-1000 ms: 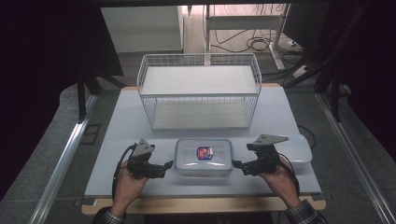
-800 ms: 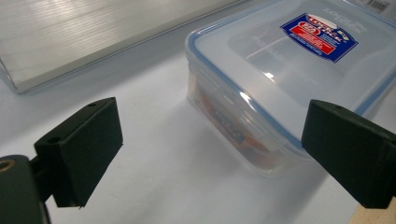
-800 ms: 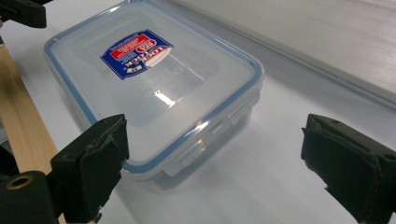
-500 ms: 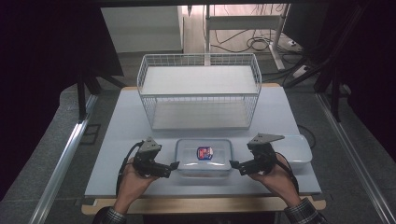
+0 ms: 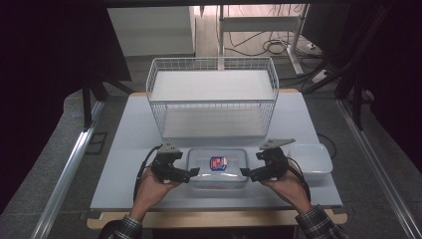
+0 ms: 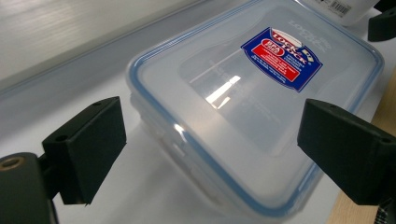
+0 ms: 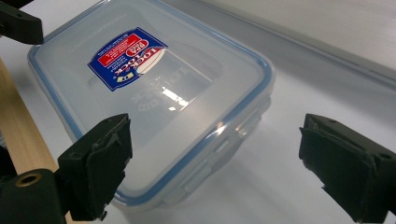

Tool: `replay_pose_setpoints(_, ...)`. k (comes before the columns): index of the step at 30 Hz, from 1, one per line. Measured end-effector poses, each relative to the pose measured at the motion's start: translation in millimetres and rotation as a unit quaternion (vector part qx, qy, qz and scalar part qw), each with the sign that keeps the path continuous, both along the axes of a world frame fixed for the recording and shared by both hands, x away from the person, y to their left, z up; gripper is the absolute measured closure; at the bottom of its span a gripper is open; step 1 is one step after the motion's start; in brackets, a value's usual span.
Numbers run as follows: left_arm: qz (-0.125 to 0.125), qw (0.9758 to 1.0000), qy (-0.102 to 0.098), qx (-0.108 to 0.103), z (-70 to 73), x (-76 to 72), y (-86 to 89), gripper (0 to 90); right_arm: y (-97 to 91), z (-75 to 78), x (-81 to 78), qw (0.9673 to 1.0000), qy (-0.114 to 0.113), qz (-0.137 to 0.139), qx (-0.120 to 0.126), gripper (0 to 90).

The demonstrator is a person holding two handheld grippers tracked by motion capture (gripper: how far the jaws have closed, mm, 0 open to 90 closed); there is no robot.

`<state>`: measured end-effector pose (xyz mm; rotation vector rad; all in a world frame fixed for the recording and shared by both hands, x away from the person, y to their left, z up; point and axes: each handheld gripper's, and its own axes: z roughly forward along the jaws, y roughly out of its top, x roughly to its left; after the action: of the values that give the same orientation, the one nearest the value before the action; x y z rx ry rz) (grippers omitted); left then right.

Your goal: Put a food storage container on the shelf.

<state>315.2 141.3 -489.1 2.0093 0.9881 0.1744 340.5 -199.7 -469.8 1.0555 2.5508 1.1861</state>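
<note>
A clear lidded food container [image 5: 217, 167] with a blue seal and a red and blue label lies flat on the white table near its front edge. My left gripper [image 5: 194, 173] is at the container's left end, open. In the left gripper view the container [image 6: 243, 107] lies ahead of the wide-apart left gripper [image 6: 217, 149], untouched by the pads. My right gripper [image 5: 244, 173] is at the right end, open. Its jaws have just been closing a little. In the right gripper view the container's latch end [image 7: 187, 116] reaches in between the right gripper [image 7: 222, 163], pads apart from it.
A white wire basket [image 5: 213, 97] stands behind the container at mid-table. A second pale open container [image 5: 311, 158] sits to the right of my right hand. The table's wooden front edge [image 5: 219, 217] runs below both hands. Dark floor, rails and cables surround the table.
My left gripper has moved right, up to the container's left end. The right gripper has stayed almost in place at the right end. The container has not moved.
</note>
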Motion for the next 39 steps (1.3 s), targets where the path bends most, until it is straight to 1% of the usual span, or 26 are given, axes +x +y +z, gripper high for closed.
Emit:
replay_pose_setpoints(2,-0.002,0.9999,0.013,-0.007,-4.0,3.4,0.0,6.6,2.5,-1.9,2.4,1.0,0.005,0.004,0.001,9.9)
replay_pose_setpoints(5,-0.005,0.9995,0.031,-0.006,-10.7,7.6,0.7,5.0,6.4,-6.4,6.4,0.9998,0.02,0.01,0.001,9.9)
replay_pose_setpoints(6,-0.007,0.999,0.041,-0.017,-12.9,9.1,1.5,3.8,7.5,-8.3,7.8,0.9997,0.024,0.011,0.0,9.0)
replay_pose_setpoints(7,-0.013,0.9982,0.052,-0.027,-15.1,11.2,2.3,3.8,8.1,-10.1,9.5,0.9993,0.034,0.012,0.008,9.0)
replay_pose_setpoints(8,-0.013,0.9982,0.052,-0.027,-15.1,11.2,2.3,3.4,8.5,-11.6,11.4,0.9987,0.046,0.014,0.015,8.8)
replay_pose_setpoints(9,-0.025,0.9962,0.07,-0.045,-19.6,14.6,2.9,3.1,9.2,-12.9,12.8,0.998,0.057,0.016,0.021,8.5)
replay_pose_setpoints(12,-0.051,0.9912,0.102,-0.067,-26.9,17.9,0.1,1.9,10.0,-16.0,15.6,0.9962,0.079,0.019,0.032,7.7)
replay_pose_setpoints(13,-0.051,0.9909,0.105,-0.068,-27.9,18.2,-0.7,0.0,9.4,-16.8,16.4,0.9953,0.088,0.019,0.034,8.0)
replay_pose_setpoints(16,-0.051,0.9904,0.109,-0.067,-27.1,18.0,0.1,1.4,7.4,-20.7,18.3,0.9917,0.117,0.02,0.05,9.0)
replay_pose_setpoints(17,-0.051,0.9889,0.121,-0.07,-26.0,16.9,2.2,3.2,7.1,-21.6,18.7,0.9902,0.128,0.021,0.051,10.1)
replay_pose_setpoints(18,-0.052,0.9878,0.127,-0.073,-25.7,16.1,3.6,5.7,7.1,-23.0,19.2,0.9878,0.143,0.024,0.056,10.3)
replay_pose_setpoints(19,-0.051,0.9865,0.135,-0.077,-25.6,15.6,5.4,7.5,6.4,-23.9,18.8,0.9865,0.15,0.022,0.061,11.5)
replay_pose_setpoints(20,-0.051,0.9865,0.135,-0.077,-25.6,15.6,5.4,9.8,6.4,-23.9,18.8,0.9865,0.15,0.022,0.061,11.5)
replay_pose_setpoints(21,-0.045,0.9857,0.14,-0.083,-23.4,12.5,8.8,12.8,5.6,-22.1,16.7,0.9862,0.153,0.02,0.06,13.7)
replay_pose_setpoints(22,-0.043,0.986,0.138,-0.084,-21.5,10.3,10.8,16.2,5.7,-20.0,14.8,0.9872,0.149,0.023,0.054,15.0)
replay_pose_setpoints(23,-0.043,0.9867,0.133,-0.083,-19.6,7.5,12.3,19.1,5.1,-17.1,12.0,0.988,0.144,0.019,0.053,19.6)
replay_pose_setpoints(25,-0.038,0.9873,0.125,-0.091,-17.1,1.5,16.7,26.6,-0.3,-11.8,7.0,0.9888,0.135,0.006,0.065,29.6)
replay_pose_setpoints(26,-0.034,0.9872,0.121,-0.097,-16.6,-1.5,18.4,29.9,-3.5,-10.1,5.3,0.9884,0.134,0.003,0.073,34.0)
replay_pose_setpoints(27,-0.034,0.9872,0.121,-0.097,-16.6,-1.5,18.4,32.8,-3.5,-10.1,5.3,0.9884,0.134,0.003,0.073,34.0)
replay_pose_setpoints(28,-0.026,0.9865,0.118,-0.111,-16.7,-6.5,21.0,35.1,-8.5,-8.6,1.9,0.9869,0.135,-0.003,0.089,39.9)
replay_pose_setpoints(29,-0.021,0.9859,0.117,-0.117,-16.7,-8.8,22.0,37.1,-9.8,-8.0,-0.1,0.9867,0.134,-0.005,0.093,42.5)
replay_pose_setpoints(31,-0.019,0.9848,0.118,-0.126,-16.6,-12.5,24.5,41.0,-12.8,-6.8,-3.4,0.9856,0.136,-0.007,0.1,46.0)
replay_pose_setpoints(33,-0.017,0.9846,0.115,-0.13,-16.8,-15.1,25.5,43.4,-14.2,-5.9,-6.2,0.985,0.138,-0.009,0.104,47.5)
replay_pose_setpoints(35,-0.017,0.9851,0.113,-0.128,-16.2,-16.2,25.1,43.6,-14.2,-5.4,-7.6,0.9848,0.139,-0.01,0.103,47.7)
replay_pose_setpoints(37,-0.016,0.985,0.113,-0.13,-16.2,-17.1,25.2,44.0,-14.9,-6.1,-7.9,0.9838,0.143,-0.013,0.108,48.0)
replay_pose_setpoints(39,-0.012,0.983,0.118,-0.14,-17.0,-17.7,27.0,45.3,-16.9,-7.7,-8.1,0.9819,0.148,-0.013,0.117,49.0)
